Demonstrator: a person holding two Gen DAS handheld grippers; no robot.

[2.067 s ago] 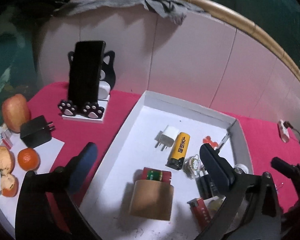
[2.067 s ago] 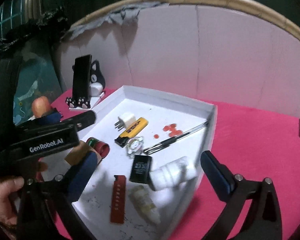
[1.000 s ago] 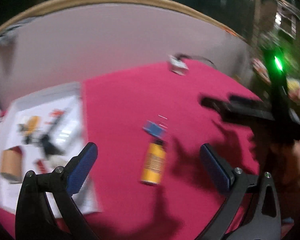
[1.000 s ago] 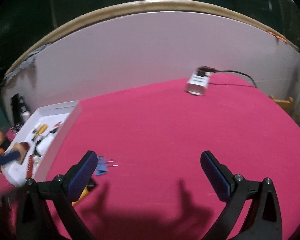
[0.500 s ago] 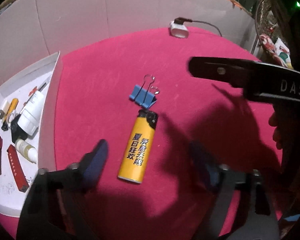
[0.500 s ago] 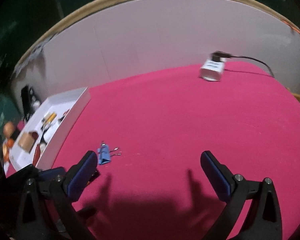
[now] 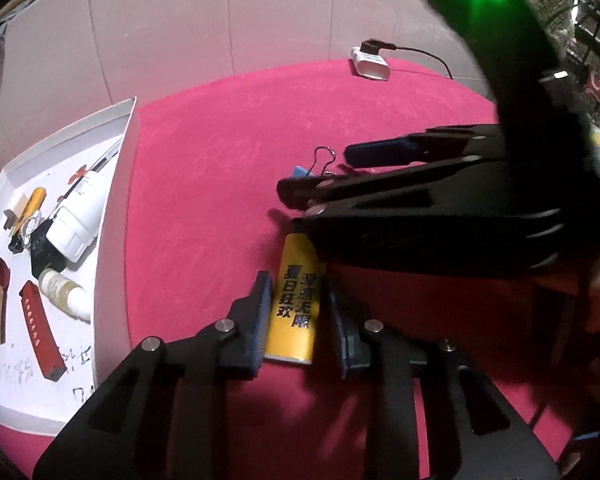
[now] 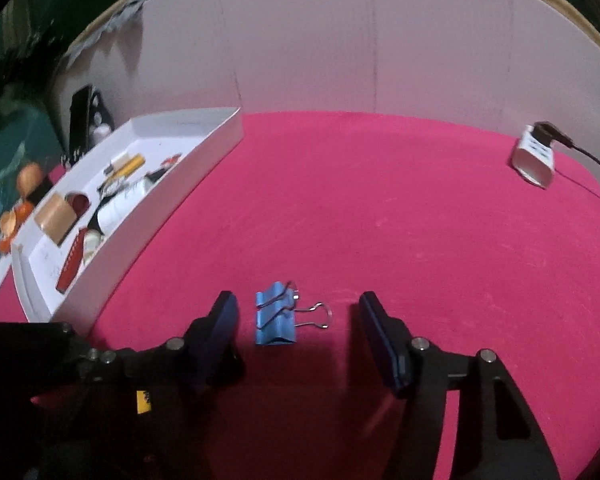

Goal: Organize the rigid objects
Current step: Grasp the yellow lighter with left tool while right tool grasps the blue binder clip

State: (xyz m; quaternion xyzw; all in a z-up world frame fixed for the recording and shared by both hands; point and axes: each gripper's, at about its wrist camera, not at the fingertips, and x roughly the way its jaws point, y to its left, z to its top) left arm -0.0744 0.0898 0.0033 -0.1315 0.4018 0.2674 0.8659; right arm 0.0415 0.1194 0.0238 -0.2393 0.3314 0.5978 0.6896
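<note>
Looking along the left gripper point(image 7: 298, 316), we see its blue pads pressed against both sides of the yellow lighter point(image 7: 297, 308), which lies flat on the pink felt tablecloth point(image 7: 220, 184). Its long axis runs away from the camera, parallel to the fingers, with its far end hidden under the right gripper point(image 7: 320, 176) that crosses this view from the right. Printed black characters run along the lighter's smooth, glossy body.

From the right wrist view we get what that crossing arm hides: the blue binder clip point(image 8: 275, 318) in full, resting on the cloth between the right gripper's point(image 8: 296, 326) spread fingers, touching neither pad. The clip's folded metal body is ridged; its thin wire handles point right, towards the right finger. Of the lighter this view shows only a small yellow patch at lower left.

Only the left view looks down into the white cardboard tray point(image 7: 112, 216), where we make out a white plastic bottle point(image 7: 80, 216), a second yellow lighter point(image 7: 30, 210) and a red strip point(image 7: 42, 334). A white charger point(image 7: 370, 64) with a black cable sits well apart at the cloth's far edge
</note>
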